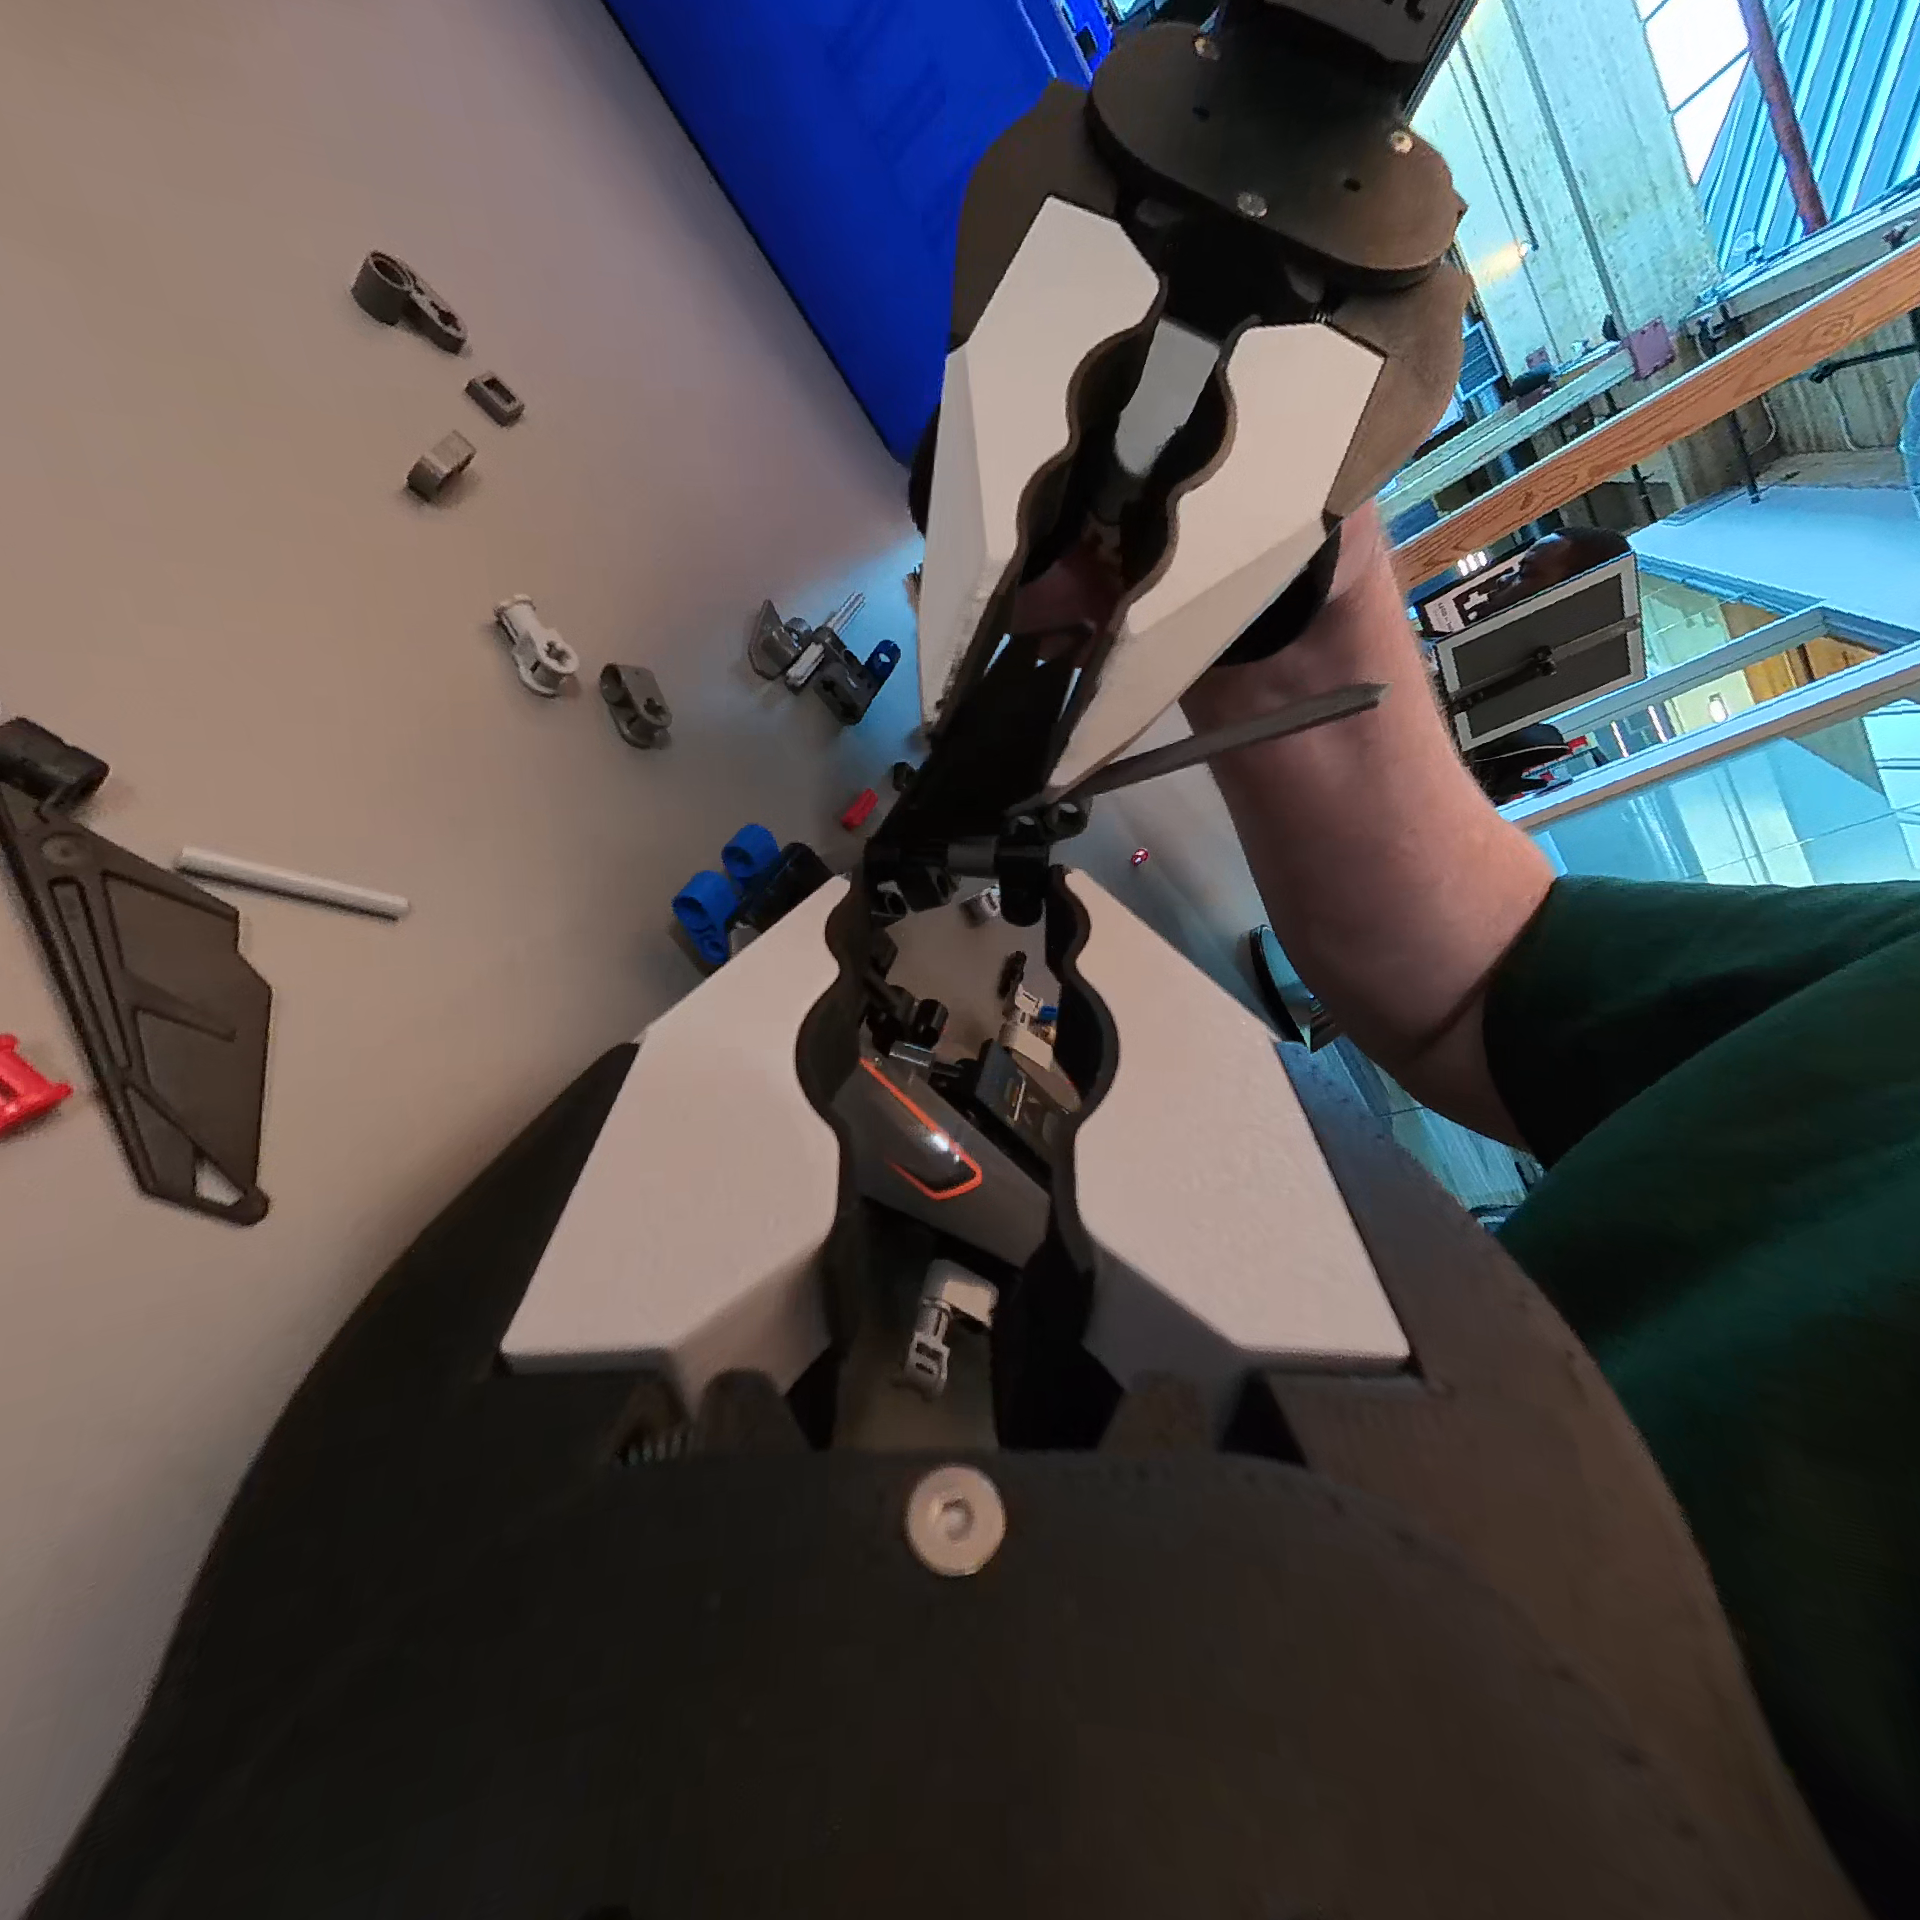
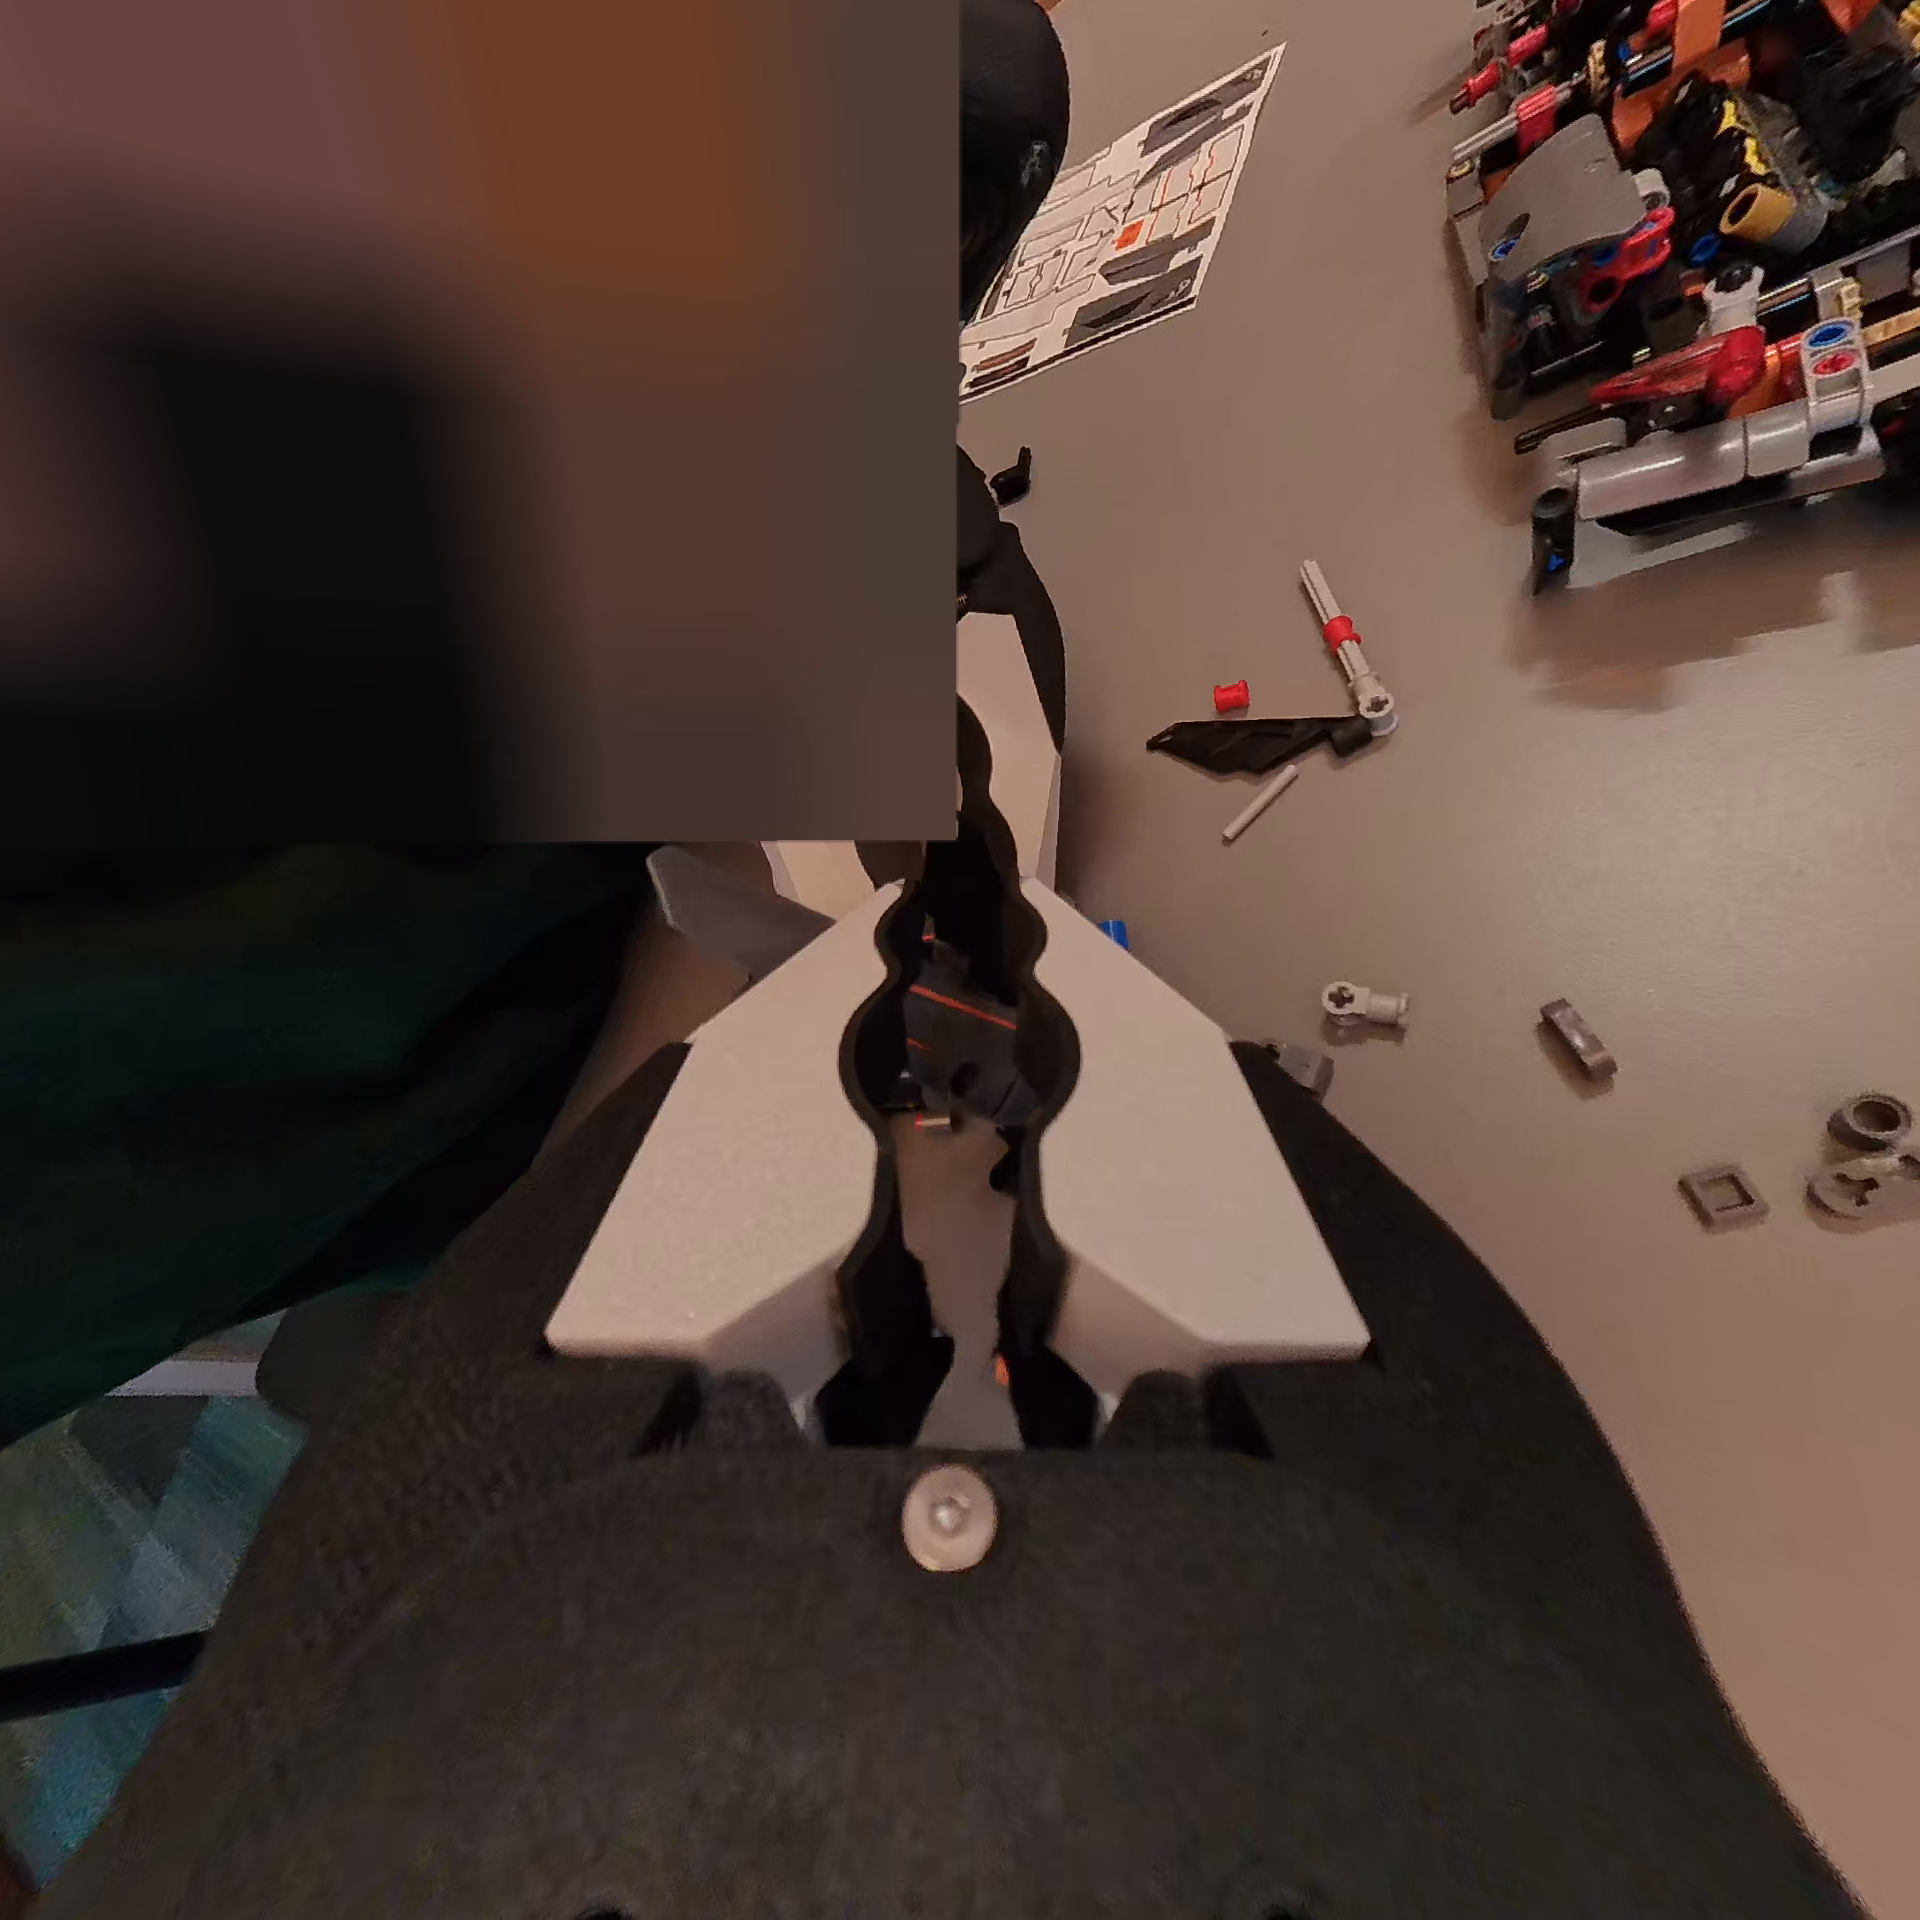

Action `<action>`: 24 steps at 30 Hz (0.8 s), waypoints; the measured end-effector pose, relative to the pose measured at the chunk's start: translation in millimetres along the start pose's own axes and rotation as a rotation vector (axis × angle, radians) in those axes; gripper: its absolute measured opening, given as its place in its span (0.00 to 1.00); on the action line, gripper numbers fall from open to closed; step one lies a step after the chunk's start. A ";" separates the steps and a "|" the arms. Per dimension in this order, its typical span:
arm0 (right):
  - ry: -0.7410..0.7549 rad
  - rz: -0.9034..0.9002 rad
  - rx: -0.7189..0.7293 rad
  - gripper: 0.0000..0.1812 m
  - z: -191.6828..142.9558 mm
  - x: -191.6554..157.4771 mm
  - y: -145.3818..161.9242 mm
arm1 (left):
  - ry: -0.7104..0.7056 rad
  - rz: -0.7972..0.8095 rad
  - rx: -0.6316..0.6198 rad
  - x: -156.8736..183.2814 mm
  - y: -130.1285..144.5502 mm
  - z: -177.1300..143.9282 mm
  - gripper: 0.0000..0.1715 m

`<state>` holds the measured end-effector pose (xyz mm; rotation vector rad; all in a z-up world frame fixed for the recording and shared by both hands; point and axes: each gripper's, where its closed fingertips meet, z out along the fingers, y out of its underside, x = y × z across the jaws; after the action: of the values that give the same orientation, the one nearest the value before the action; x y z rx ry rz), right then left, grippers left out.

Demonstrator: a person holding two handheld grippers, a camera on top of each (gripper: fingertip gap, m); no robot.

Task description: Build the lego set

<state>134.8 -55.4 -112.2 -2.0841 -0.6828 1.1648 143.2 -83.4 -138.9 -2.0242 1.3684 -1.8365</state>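
While loose parts dot the table point(image 1: 260, 312), both grippers' jaws apparently pinch 1 black lego assembly point(image 1: 966, 862).

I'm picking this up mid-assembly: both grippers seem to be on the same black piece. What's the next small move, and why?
Probably a short, straight push together. The left gripper is shut on the dark sub-assembly, and the right gripper is shut on the black part that meets it tip to tip. Whether the joint is seated is hidden, so press gently and hold both grips.

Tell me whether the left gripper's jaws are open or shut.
Shut on a piece: the left gripper has its jaws closed onto the dark lego subassembly, whose grey orange-lined panel sits between them. The right gripper grips its far end.
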 end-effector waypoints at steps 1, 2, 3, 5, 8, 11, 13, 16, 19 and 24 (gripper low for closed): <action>0.001 -0.001 0.004 0.07 -0.3 0.1 -0.6 | -0.003 0.001 0.006 -0.3 -0.9 -0.1 0.19; -0.001 0.000 0.007 0.07 -0.6 -0.1 -1.0 | -0.002 0.004 0.010 0.1 -1.5 -0.1 0.19; -0.003 -0.001 0.008 0.07 -0.7 -0.6 -1.1 | -0.001 0.005 0.011 0.4 -1.7 0.0 0.19; -0.006 -0.005 0.008 0.07 -0.5 -1.4 -1.5 | -0.003 0.001 0.022 -0.3 -3.4 -0.4 0.21; -0.008 -0.008 0.005 0.07 -0.1 -1.8 -1.5 | -0.010 0.006 0.020 -0.9 -3.1 0.1 0.23; -0.010 -0.008 0.006 0.07 0.7 -1.7 -1.5 | -0.010 0.011 0.017 -0.4 -2.8 0.5 0.22; -0.007 -0.007 0.003 0.07 0.7 -1.5 -1.1 | -0.007 0.014 0.017 0.2 -2.8 0.6 0.21; -0.004 -0.007 0.001 0.07 -0.1 -1.0 -0.7 | -0.002 0.012 0.015 0.7 -2.9 0.6 0.20; -0.005 -0.006 -0.001 0.07 -0.2 -1.1 -0.1 | 0.002 0.016 0.010 1.4 -2.5 1.2 0.19; -0.001 -0.013 0.006 0.06 -0.4 -2.1 0.0 | 0.004 0.026 0.003 2.2 -2.1 2.4 0.18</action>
<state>134.1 -57.0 -110.9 -2.0715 -0.6918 1.1598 146.1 -84.7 -136.6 -1.9929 1.3855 -1.8313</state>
